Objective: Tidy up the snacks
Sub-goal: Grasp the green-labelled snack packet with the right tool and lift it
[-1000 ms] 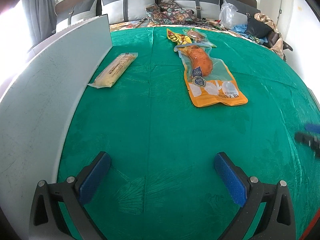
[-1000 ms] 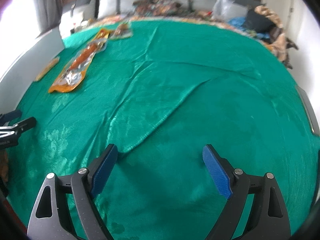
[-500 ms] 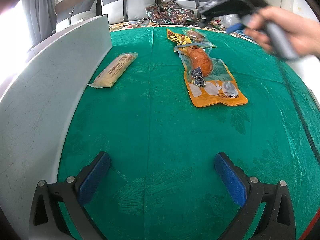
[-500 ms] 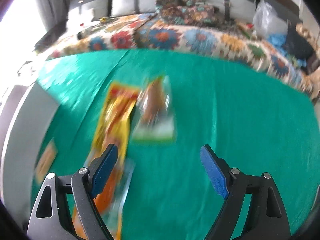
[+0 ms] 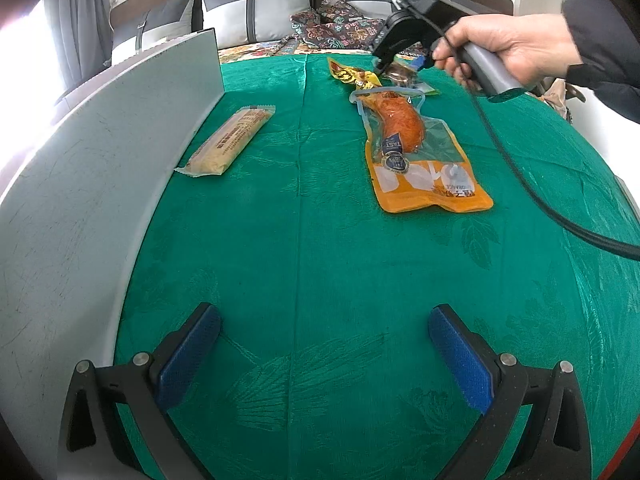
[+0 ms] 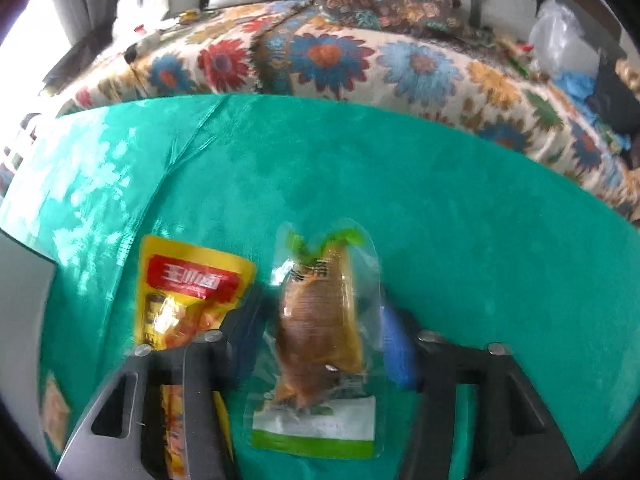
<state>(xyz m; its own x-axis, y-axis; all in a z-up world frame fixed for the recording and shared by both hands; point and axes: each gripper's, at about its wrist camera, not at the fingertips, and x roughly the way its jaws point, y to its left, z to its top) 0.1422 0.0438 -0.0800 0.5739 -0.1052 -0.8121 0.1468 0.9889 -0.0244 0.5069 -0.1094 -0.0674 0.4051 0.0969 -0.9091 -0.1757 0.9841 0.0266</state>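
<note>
Clear pouch [image 6: 320,332] holding brown food sits between the closing right tongs [image 6: 320,344]; left tongs [image 5: 324,356] gape empty.

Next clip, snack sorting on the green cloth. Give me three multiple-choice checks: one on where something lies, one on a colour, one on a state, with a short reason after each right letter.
1. Where does the beige wafer bar lie?
A. Beside the grey board
B. On top of the orange pouch
C. Between the left gripper's fingers

2. What colour is the bottom band of the clear packet that sits between the right gripper's fingers?
A. Red
B. Green
C. Purple

3. How does the left gripper stand?
A. Shut on the wafer bar
B. Shut on nothing
C. Open, nothing between its fingers

Answers:
1 A: the bar lies on the cloth by the grey board, apart from the orange pouch.
2 B: the right wrist view shows a green strip at its lower edge, while the right gripper is closing around it.
3 C: its blue pads stand wide apart over bare green cloth.
</note>
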